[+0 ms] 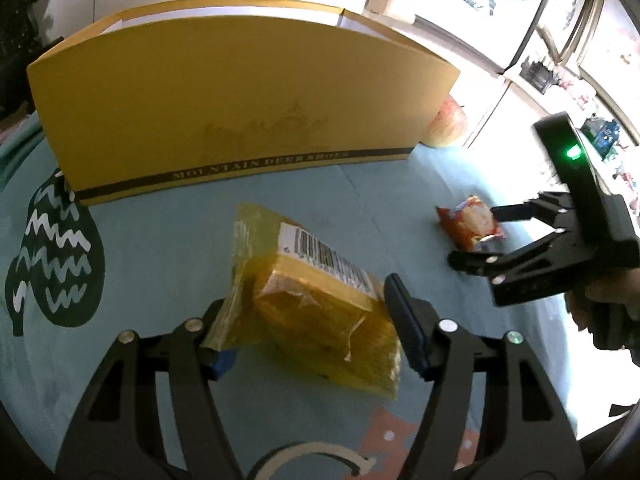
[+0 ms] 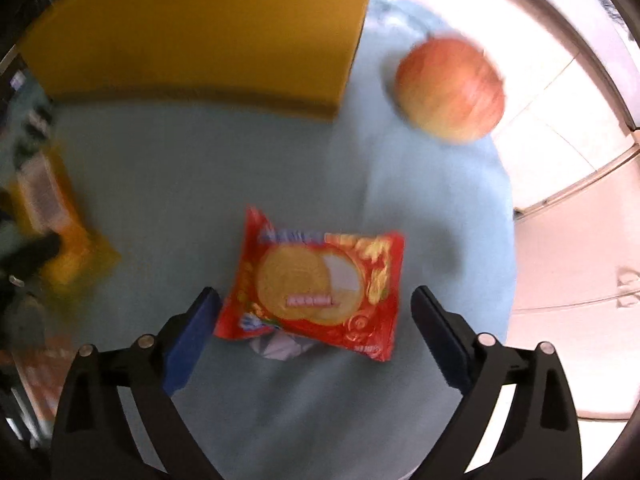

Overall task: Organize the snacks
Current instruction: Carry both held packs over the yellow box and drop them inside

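Observation:
A yellow wrapped snack pack [image 1: 316,304] with a barcode lies on the light blue cloth between the fingers of my open left gripper [image 1: 308,332]; the fingers stand on either side of it, apart from it. It shows blurred at the left of the right wrist view [image 2: 60,232]. A red biscuit packet [image 2: 316,284] lies between the fingers of my open right gripper [image 2: 316,320], apart from both pads. The packet [image 1: 470,222] and the right gripper [image 1: 484,236] also show in the left wrist view. A yellow open box [image 1: 240,108] stands behind.
A red-yellow apple [image 2: 450,88] sits on the cloth right of the box [image 2: 200,28]; it peeks out behind the box corner in the left wrist view [image 1: 448,124]. The cloth [image 1: 168,248] has a dark zigzag print at the left. The table edge runs close on the right.

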Available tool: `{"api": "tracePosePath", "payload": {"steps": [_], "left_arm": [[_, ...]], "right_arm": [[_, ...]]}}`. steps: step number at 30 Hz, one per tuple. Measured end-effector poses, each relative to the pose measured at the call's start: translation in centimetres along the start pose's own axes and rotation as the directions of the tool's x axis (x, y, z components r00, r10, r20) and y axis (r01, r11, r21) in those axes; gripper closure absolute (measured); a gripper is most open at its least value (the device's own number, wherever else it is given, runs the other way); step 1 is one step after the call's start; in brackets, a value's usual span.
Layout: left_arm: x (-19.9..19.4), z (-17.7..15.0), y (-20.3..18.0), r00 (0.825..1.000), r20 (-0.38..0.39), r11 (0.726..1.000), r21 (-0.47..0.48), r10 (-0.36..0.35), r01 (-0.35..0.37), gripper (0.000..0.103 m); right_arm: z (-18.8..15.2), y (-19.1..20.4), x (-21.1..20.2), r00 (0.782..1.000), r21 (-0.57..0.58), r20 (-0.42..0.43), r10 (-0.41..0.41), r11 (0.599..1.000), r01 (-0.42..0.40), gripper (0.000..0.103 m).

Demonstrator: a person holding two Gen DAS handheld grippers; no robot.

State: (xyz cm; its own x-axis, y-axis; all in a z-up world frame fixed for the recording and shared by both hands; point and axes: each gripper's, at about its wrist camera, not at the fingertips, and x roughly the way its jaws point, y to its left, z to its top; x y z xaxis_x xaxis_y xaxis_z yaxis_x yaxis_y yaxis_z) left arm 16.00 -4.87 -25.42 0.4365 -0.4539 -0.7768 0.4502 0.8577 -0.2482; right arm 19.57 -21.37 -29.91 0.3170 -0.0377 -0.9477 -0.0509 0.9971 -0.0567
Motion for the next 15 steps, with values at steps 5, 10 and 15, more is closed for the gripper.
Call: {"api": "tracePosePath", "payload": {"steps": [5, 10, 15], "left_arm": [[1.7, 0.5, -0.4, 0.997, -0.027, 0.997, -0.024, 0.068, -0.069, 0.01], [1.6, 0.3, -0.6, 0.998, -0.024, 0.998, 0.012, 0.058, -0.057, 0.037], [-1.2, 0.9, 0.5, 1.0, 0.03, 0.999, -0.04, -0.008, 0.009, 0.045]], "right_arm": [[0.5, 0.4, -0.1, 0.999, 0.012, 0.006, 0.054, 0.998, -0.054, 0.045], [-0.6, -0.4, -0.8, 0.991, 0.084, 0.005, 0.135, 0.987, -0.135, 0.046], [-1.1, -0.8, -2.0, 0.974, 0.147, 0.046, 0.221, 0.963, -0.225, 0.046]]}}
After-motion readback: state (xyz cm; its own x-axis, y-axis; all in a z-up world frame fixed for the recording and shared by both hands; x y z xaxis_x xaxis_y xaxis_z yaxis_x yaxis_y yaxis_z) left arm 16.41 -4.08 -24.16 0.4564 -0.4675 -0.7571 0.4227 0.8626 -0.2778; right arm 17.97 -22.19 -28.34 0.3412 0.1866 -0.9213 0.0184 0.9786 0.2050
